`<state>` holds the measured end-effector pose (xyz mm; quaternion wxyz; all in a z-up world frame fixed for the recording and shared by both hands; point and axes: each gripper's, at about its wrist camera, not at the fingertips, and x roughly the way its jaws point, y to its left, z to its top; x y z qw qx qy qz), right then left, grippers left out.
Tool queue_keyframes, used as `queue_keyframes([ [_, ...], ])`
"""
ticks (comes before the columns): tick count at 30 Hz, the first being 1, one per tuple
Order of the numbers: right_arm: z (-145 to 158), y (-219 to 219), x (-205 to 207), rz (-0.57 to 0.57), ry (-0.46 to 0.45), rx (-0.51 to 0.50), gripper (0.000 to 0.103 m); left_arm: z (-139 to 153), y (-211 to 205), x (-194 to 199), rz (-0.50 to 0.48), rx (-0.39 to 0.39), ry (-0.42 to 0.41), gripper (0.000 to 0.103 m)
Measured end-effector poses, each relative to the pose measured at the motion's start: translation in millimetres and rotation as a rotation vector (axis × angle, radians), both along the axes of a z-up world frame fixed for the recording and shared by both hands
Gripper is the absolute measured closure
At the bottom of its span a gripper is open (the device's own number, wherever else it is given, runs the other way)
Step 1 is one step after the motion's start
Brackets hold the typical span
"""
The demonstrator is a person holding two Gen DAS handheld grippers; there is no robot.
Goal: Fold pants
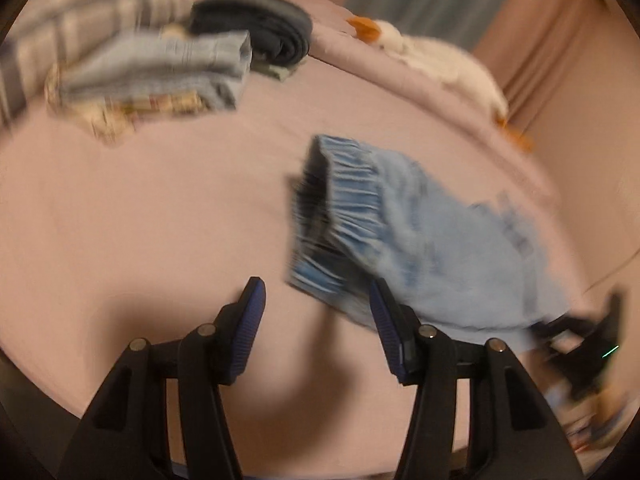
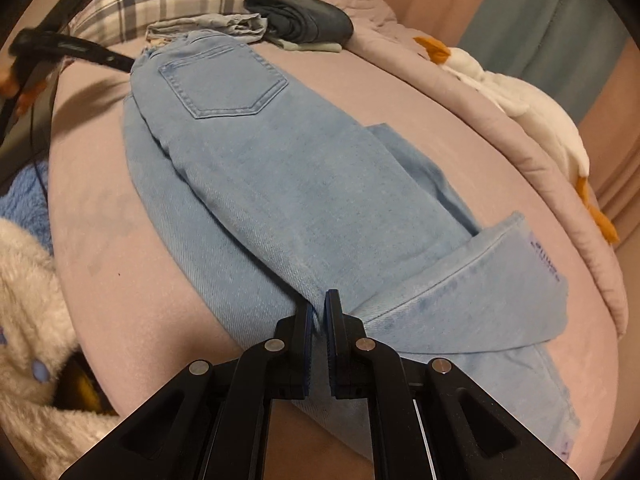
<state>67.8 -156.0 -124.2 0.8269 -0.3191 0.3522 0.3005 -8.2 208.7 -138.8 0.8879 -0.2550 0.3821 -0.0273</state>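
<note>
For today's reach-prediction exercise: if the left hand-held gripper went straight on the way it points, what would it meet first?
Probably the pink bedsheet: the left hand-held gripper is open and aims at bare sheet, with the jeans just to the right. The view is blurred, so depth is uncertain.

The bed (image 2: 120, 280) lies bare along its near-left edge beside the jeans (image 2: 280, 184), giving a gripper room to pass. At the far edge, a pile of folded clothes (image 2: 256, 20) blocks the way. A plush goose (image 2: 532, 116) lines the right edge; a fluffy toy (image 2: 28, 320) crowds the near-left corner.
</note>
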Motion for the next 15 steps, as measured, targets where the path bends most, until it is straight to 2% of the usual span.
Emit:
queue_keyframes([
  [3, -2, 2, 1, -0.006, -0.008, -0.004, 0.097, -4, -6, -1, 0.008, -0.172, -0.043, 0.051],
  [5, -4, 4, -3, -0.013, -0.009, 0.000, 0.097, -3, -15, 1, 0.005, -0.231, -0.061, 0.051],
  [8, -7, 5, -9, -0.024, -0.007, 0.013, 0.097, -4, -26, 15, 0.021, -0.257, -0.023, 0.052],
  [9, -7, 5, -9, -0.026, -0.007, 0.017, 0.097, -4, -27, 17, 0.036, -0.260, -0.013, 0.060],
  [12, -8, 4, -11, -0.034, -0.014, 0.027, 0.097, 2, -30, 18, 0.071, -0.241, -0.008, 0.078],
  [15, -1, 2, -15, -0.037, -0.037, 0.046, 0.097, 16, -35, 10, 0.066, -0.203, -0.052, 0.080],
])
